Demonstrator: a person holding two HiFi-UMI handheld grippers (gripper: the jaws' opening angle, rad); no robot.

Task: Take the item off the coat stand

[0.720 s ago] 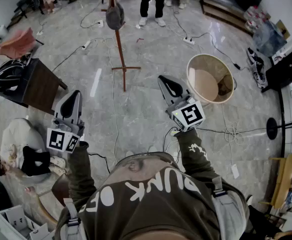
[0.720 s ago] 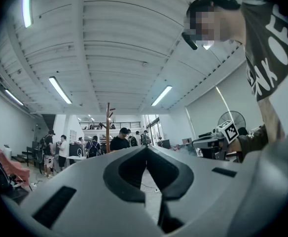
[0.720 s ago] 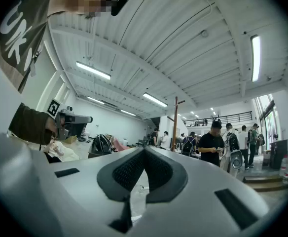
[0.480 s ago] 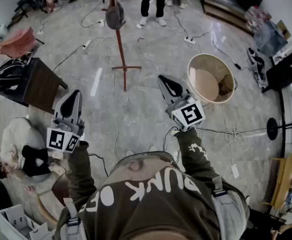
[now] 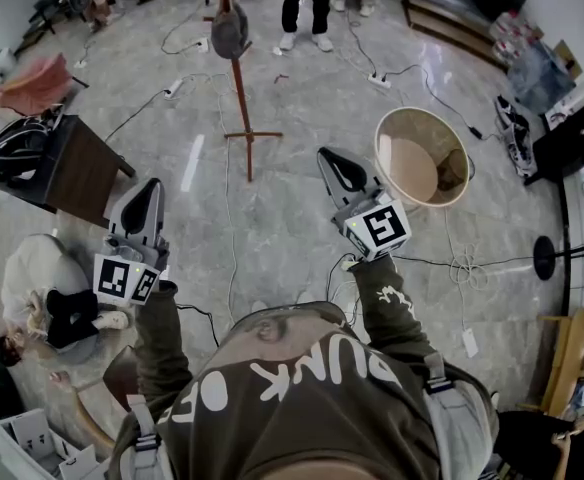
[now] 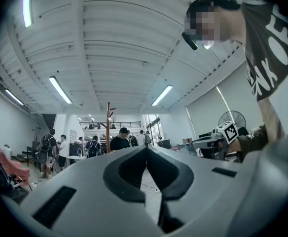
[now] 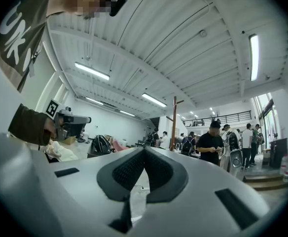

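Note:
A brown wooden coat stand (image 5: 240, 98) rises from the marble floor ahead, with a grey cap (image 5: 229, 30) hanging near its top. In both gripper views only the stand's upper pole shows, far off: coat stand (image 6: 108, 123), coat stand (image 7: 174, 122). My left gripper (image 5: 152, 187) is held low at the left, jaws shut and empty. My right gripper (image 5: 330, 160) is at the centre right, tips together, nothing in it. Both are well short of the stand.
A round beige basket (image 5: 421, 157) stands right of the right gripper. A dark table (image 5: 72, 173) with a black helmet (image 5: 17, 148) is at the left. Cables cross the floor. A person (image 5: 304, 3) stands behind the stand; another person (image 5: 42, 303) crouches at lower left.
Both grippers stay almost where they were. The crouching person at lower left has shifted a little.

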